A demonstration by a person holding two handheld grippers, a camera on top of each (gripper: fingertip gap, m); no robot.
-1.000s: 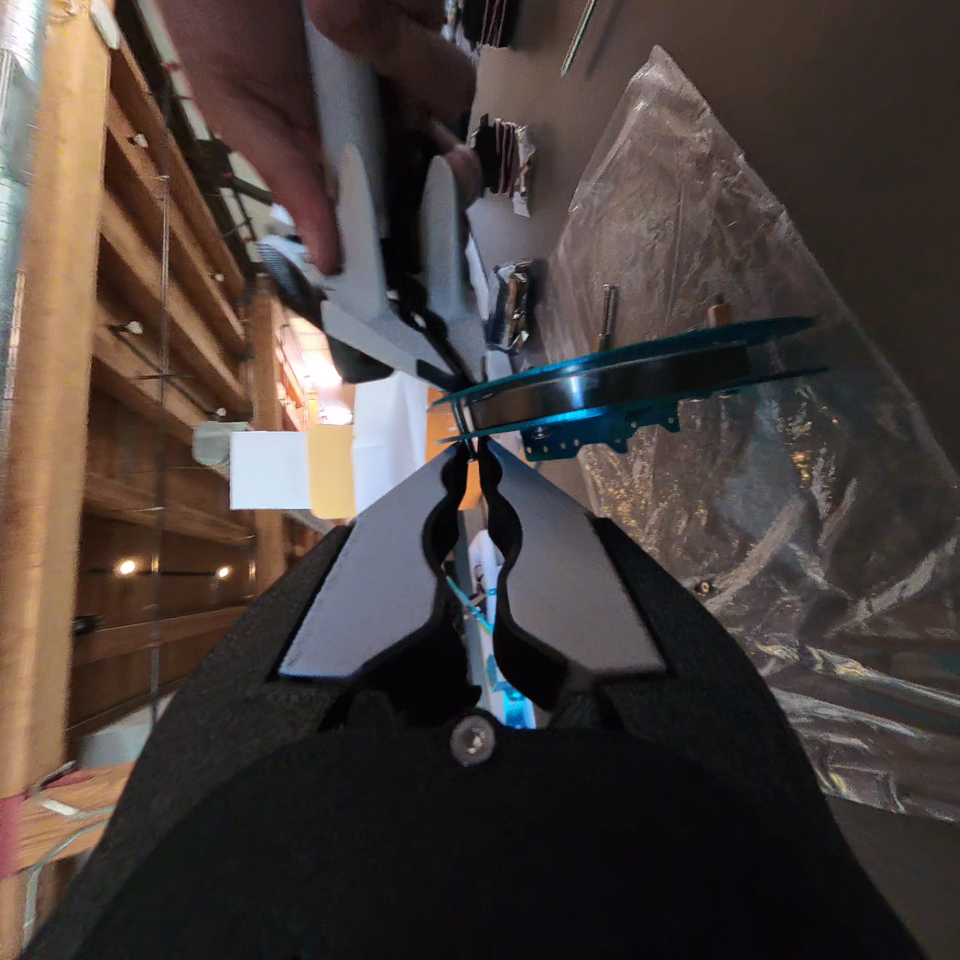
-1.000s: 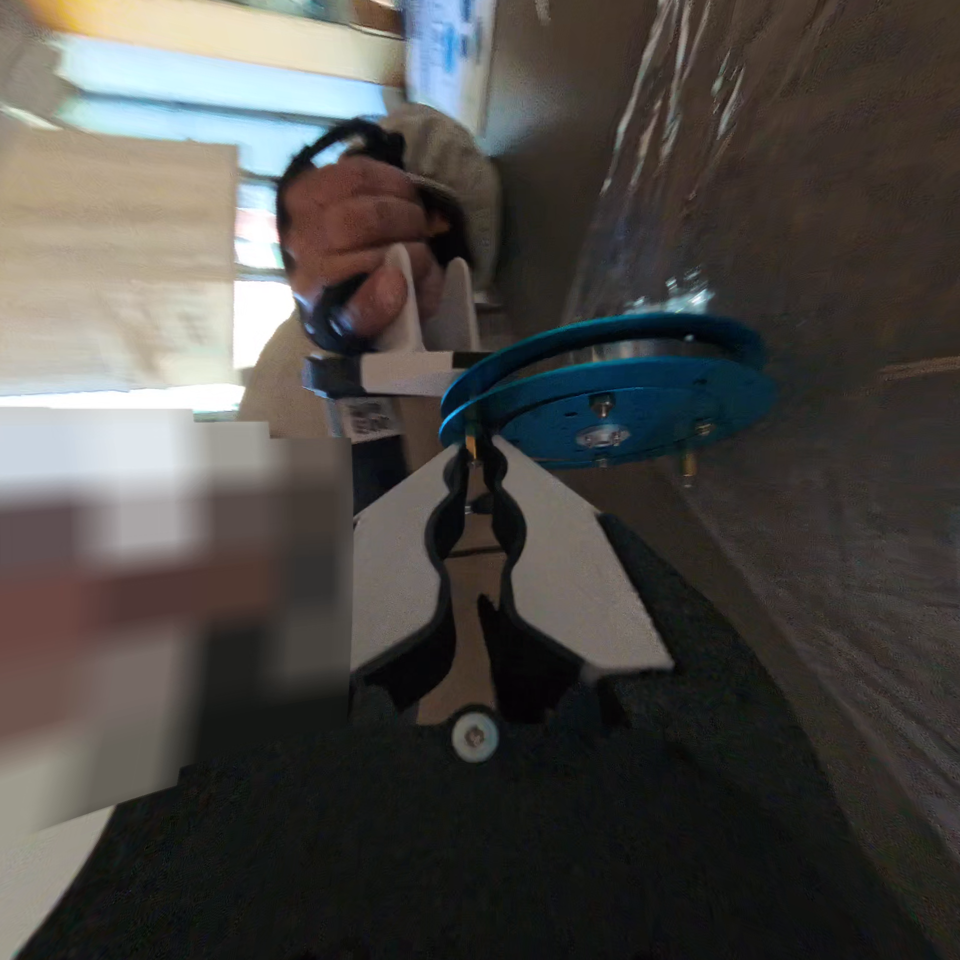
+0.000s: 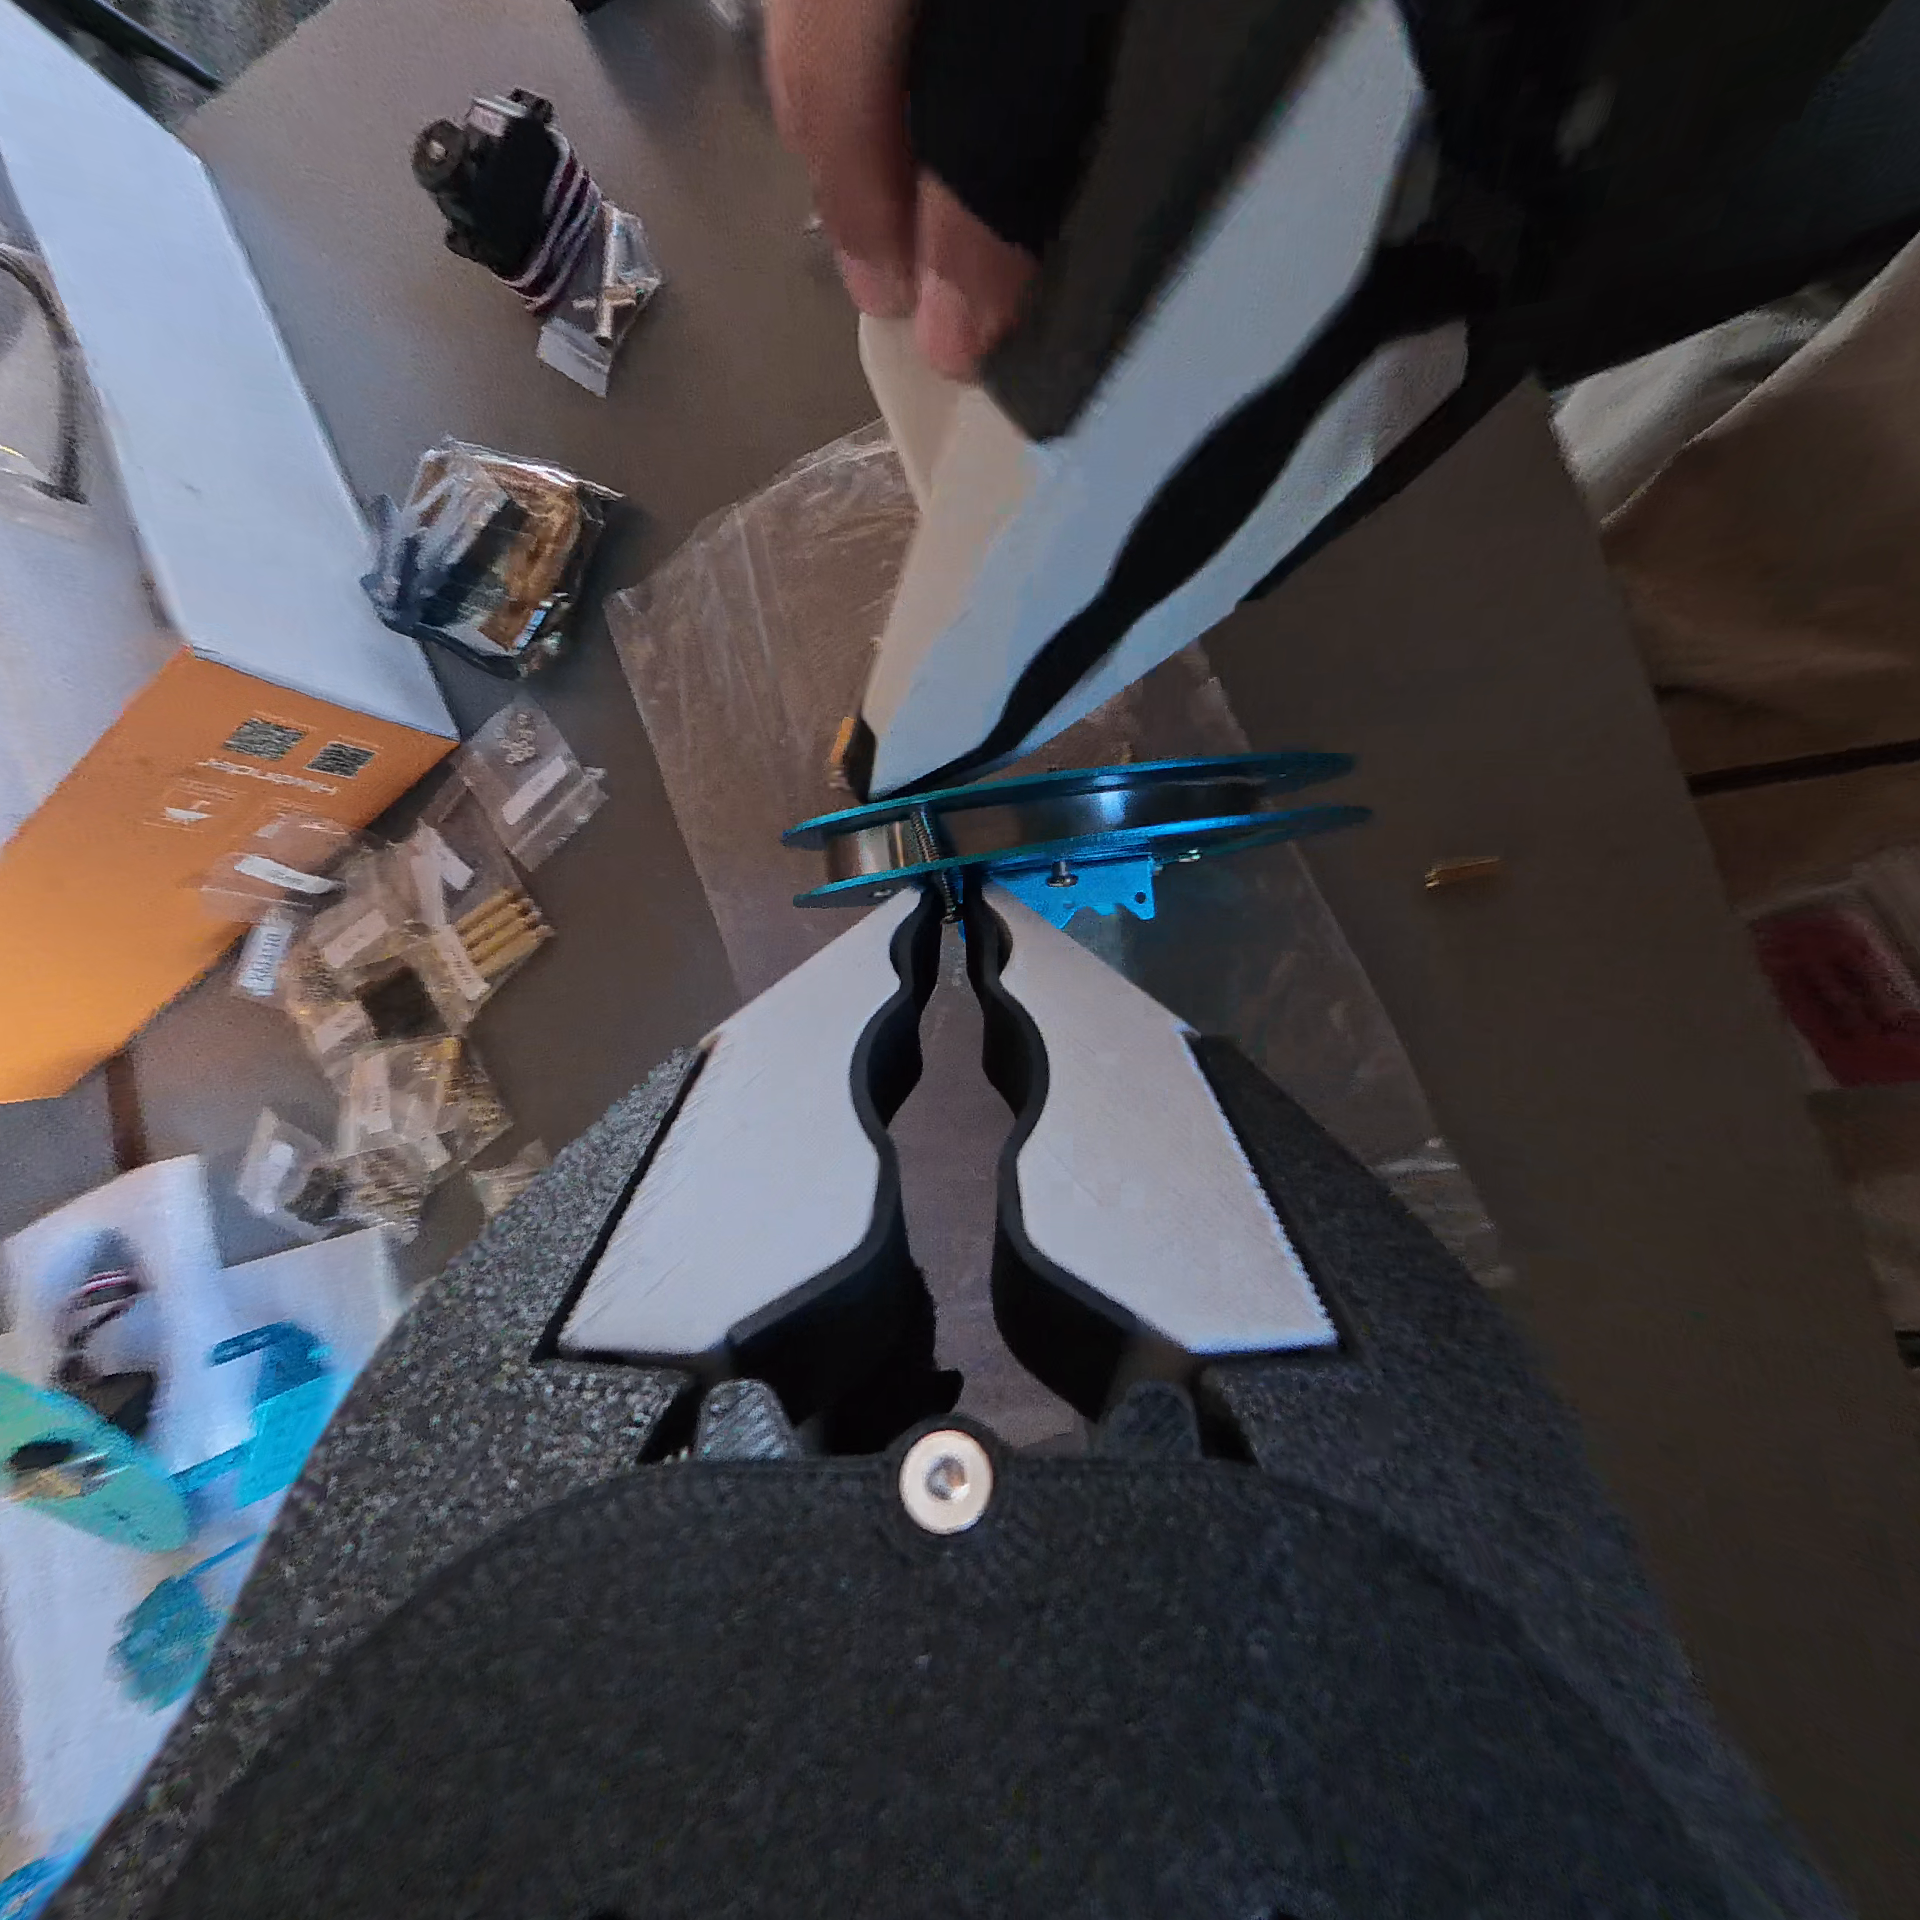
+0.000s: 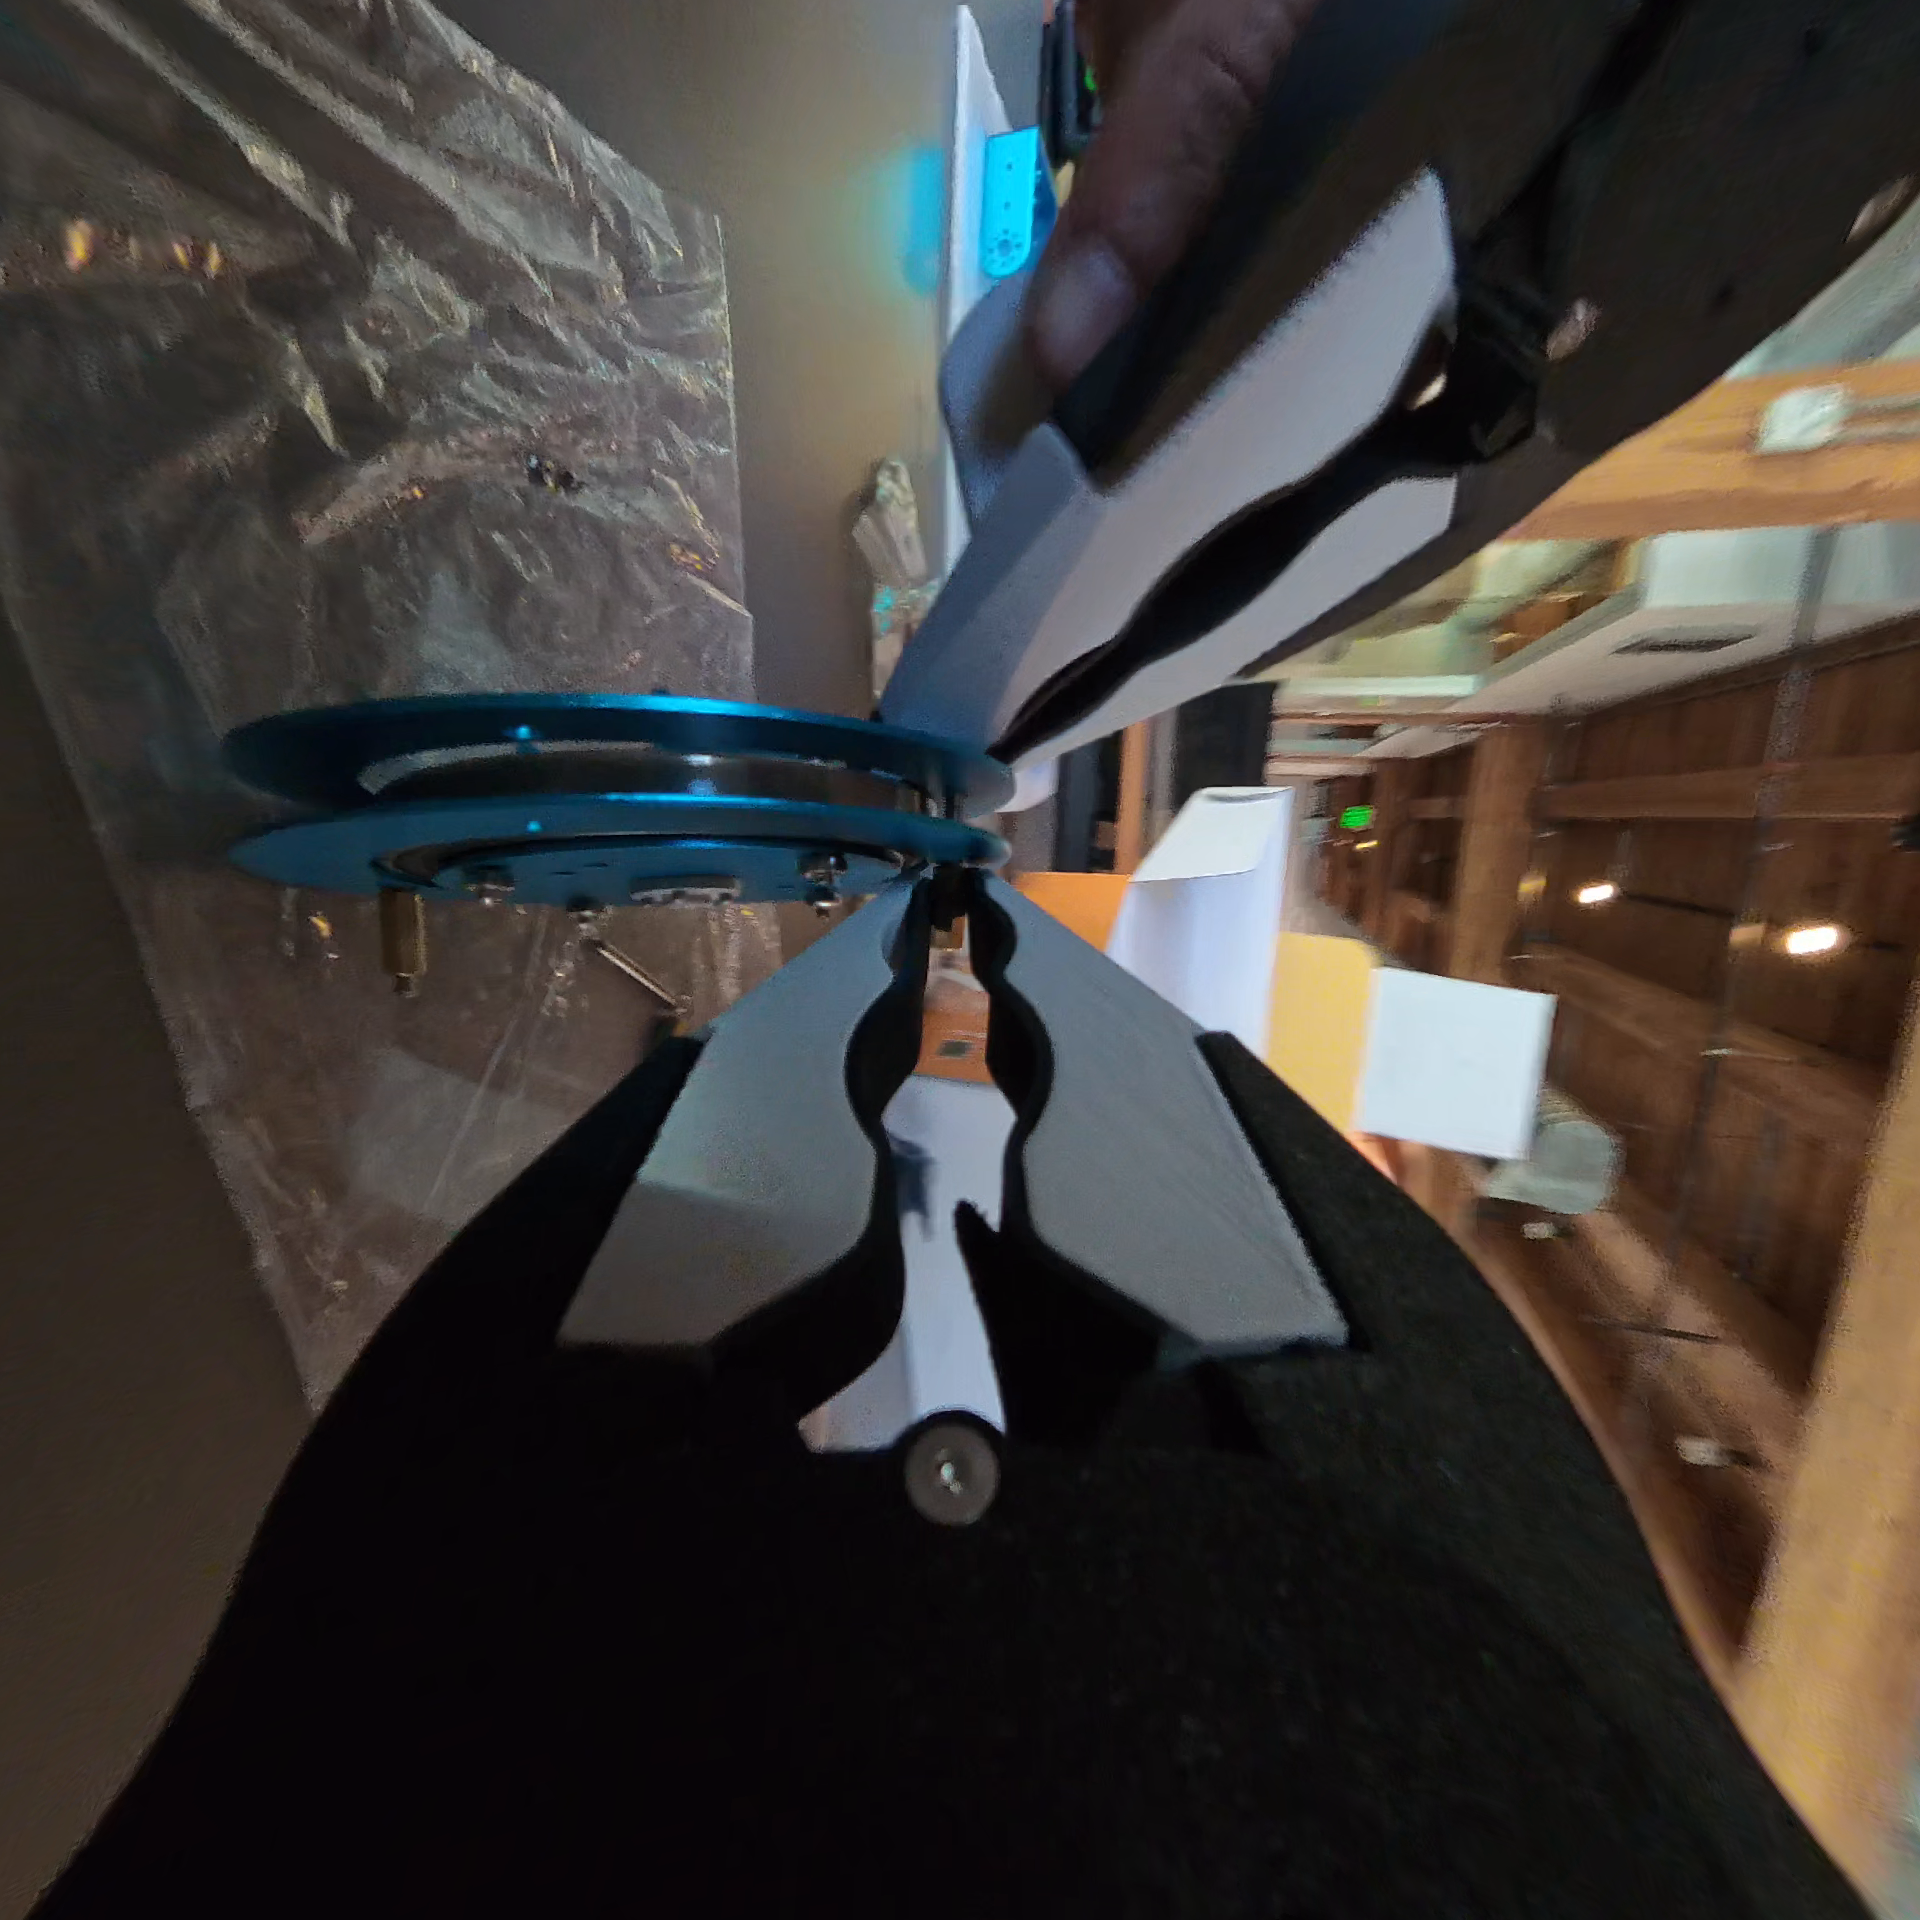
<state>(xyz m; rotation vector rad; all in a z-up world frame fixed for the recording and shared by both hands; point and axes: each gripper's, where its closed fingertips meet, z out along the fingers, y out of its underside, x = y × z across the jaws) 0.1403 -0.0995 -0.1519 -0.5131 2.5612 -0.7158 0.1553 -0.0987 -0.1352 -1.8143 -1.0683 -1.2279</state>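
A blue assembly of two round plates (image 3: pixel 1164 774) with a dark ring between them hangs in the air over a clear plastic bag (image 3: pixel 748 665). My left gripper (image 3: pixel 951 909) is shut on a small screw post at the rim of one plate, beside a blue bracket (image 3: pixel 1091 894). My right gripper (image 3: pixel 883 764), held by a hand, comes in from the upper right and pinches the rim of the other plate. In the right wrist view the same assembly (image 4: pixel 623 831) lies to the left, my right gripper (image 4: pixel 948 894) is shut on a small dark post at its rim, and the left gripper (image 4: pixel 1003 753) meets the other plate.
On the grey table lie an orange and white box (image 3: pixel 208 810), several small bags of hardware (image 3: pixel 416 987), a bagged servo motor (image 3: pixel 520 208), a loose brass standoff (image 3: pixel 1460 873) and blue parts (image 3: pixel 83 1496). Wooden shelves (image 4: pixel 1662 935) and a white box (image 4: pixel 1455 1060) stand behind. My two grippers' fingertips are within a few centimetres of each other.
Both grippers have kept their hold on the blue assembly and swung round with it. The left view now looks down on the table, and the other gripper enters from the upper right.
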